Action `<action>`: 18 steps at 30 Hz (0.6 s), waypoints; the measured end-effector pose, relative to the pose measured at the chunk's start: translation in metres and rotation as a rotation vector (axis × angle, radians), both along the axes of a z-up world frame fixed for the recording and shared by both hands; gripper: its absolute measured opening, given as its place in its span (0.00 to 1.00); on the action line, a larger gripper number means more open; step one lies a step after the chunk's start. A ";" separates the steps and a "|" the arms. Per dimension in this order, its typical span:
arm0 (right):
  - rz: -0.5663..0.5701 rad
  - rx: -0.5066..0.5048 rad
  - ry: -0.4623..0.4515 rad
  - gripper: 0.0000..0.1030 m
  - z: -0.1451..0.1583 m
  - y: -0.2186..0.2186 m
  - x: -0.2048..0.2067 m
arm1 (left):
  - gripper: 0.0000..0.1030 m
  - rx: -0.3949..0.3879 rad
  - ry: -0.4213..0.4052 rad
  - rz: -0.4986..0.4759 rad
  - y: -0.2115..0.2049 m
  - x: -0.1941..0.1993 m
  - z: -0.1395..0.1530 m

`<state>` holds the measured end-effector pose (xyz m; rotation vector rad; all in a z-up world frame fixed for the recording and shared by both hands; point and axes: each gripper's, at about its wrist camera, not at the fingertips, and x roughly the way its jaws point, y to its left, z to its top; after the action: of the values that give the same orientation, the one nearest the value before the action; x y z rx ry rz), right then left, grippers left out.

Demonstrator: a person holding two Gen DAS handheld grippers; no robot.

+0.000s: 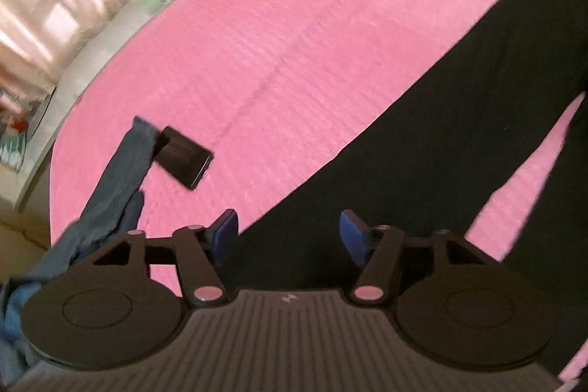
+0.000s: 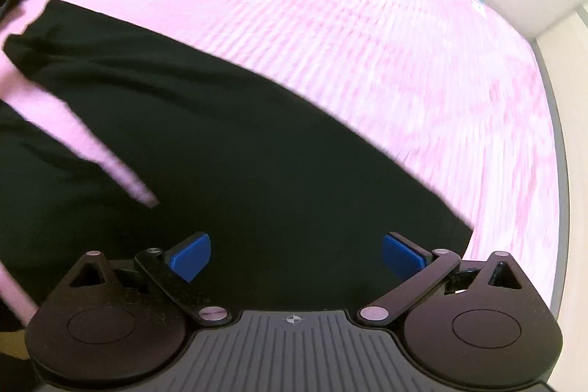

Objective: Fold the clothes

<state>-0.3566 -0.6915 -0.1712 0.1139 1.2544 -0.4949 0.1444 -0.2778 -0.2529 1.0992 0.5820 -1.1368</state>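
Approach step: left gripper (image 1: 288, 237) and right gripper (image 2: 297, 258) both spread, empty, over black trousers (image 1: 441, 120) on pink bedspread (image 1: 294, 24) (legs toward 1 o'clock); next, pinch an edge.

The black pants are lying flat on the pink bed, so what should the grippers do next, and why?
Probably lower both and pinch the cloth. The black pants lie spread on the pink bedcover, and the left gripper and right gripper hang open above them, holding nothing.
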 end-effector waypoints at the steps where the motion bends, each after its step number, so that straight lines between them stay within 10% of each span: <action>1: 0.013 -0.005 -0.001 0.99 -0.006 -0.011 0.005 | 0.55 0.020 -0.009 -0.017 -0.009 0.004 -0.010; 10: -0.049 -0.008 -0.044 0.81 -0.052 -0.061 0.050 | 0.55 0.220 -0.055 -0.246 -0.046 0.060 -0.120; 18: -0.027 -0.015 0.020 0.81 -0.090 -0.037 0.067 | 0.51 0.296 0.112 -0.376 -0.057 0.118 -0.165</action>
<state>-0.2895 -0.7284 -0.2610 0.1140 1.2700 -0.5298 0.2628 -0.3345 -0.4183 1.4473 0.6632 -1.4763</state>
